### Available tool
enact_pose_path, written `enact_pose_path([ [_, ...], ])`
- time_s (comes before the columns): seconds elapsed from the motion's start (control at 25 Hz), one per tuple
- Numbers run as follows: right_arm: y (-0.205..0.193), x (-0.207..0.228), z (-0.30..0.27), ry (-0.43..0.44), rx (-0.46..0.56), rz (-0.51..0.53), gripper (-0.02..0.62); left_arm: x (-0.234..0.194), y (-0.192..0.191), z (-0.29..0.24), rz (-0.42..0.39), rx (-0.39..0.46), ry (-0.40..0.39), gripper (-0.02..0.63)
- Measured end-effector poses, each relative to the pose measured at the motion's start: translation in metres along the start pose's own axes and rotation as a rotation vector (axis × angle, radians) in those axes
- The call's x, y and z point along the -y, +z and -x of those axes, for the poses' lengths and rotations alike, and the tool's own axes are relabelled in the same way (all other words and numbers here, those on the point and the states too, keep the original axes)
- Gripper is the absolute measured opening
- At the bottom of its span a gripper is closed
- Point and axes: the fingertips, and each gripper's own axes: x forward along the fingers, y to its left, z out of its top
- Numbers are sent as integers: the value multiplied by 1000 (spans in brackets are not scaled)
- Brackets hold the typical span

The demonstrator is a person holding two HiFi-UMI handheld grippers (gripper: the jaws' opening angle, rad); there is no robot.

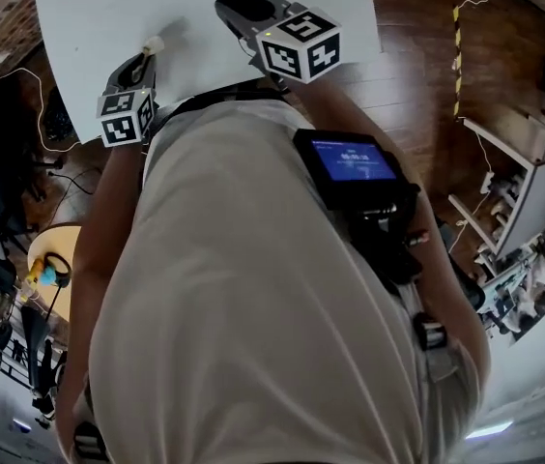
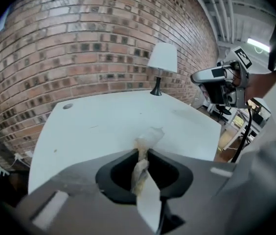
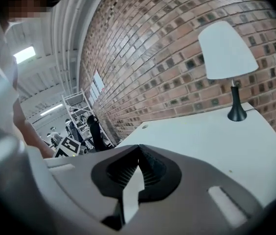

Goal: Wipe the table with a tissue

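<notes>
**Left gripper clamped on the tissue over the table, right gripper closed and empty**

The left gripper [image 1: 145, 54], grey-bodied with a black-and-white marker cube, is clenched on a crumpled, off-white paper tissue [image 1: 154, 43]. In the left gripper view the two jaws meet on the wad. A twisted part of the tissue [image 2: 147, 138] is pinched between them and a ragged tuft sticks out past the tips.

From the head view, the tissue sits over the left part of the white, smooth-topped table [image 1: 195, 75], not far in from the near edge. Whether it touches the tabletop cannot be told from any view.

The right gripper [image 1: 224, 6], of the same grey build with its own marker cube, is over the table's middle, further in from the near edge than the left one. It is well apart from the tissue. In the right gripper view its jaws are pressed together at the tips [image 3: 138, 151] with nothing between them. The same gripper also shows at the right of the left gripper view [image 2: 195, 77], raised above the table's right-hand edge.

A table lamp [image 3: 228, 53] with a white conical shade and a slim black stem and foot stands at the far edge of the table [image 3: 216, 141], against a red-brown brick wall [image 2: 94, 38]. A small round hole [image 2: 67, 106] lies near the table's far left corner.

The person's torso in a pale shirt [image 1: 253, 317] fills most of the head view. A black device with a lit blue screen [image 1: 353, 160] is strapped to the chest. Brown wooden flooring [image 1: 417, 75] shows to the right of the table.
</notes>
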Motion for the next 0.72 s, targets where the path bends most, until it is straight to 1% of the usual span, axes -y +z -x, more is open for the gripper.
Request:
enact_pose_path([
  [0.12, 14, -18, -24, 41, -8, 46, 8, -30, -21, 13, 93, 51, 40, 64],
  [0.2, 18, -33, -42, 74, -13, 66, 8, -50, -29, 26, 137, 84, 64, 64],
  [0.32, 8, -47, -58, 105, -39, 71, 8, -66, -40, 39, 165, 106, 102, 64],
  [0.48, -19, -53, -62, 84, -96, 53, 8, -73, -56, 39, 197, 122, 100, 63],
  [0.72, -23, -81, -91, 103, -126, 66, 8, -114, -71, 61, 242, 155, 154, 63],
])
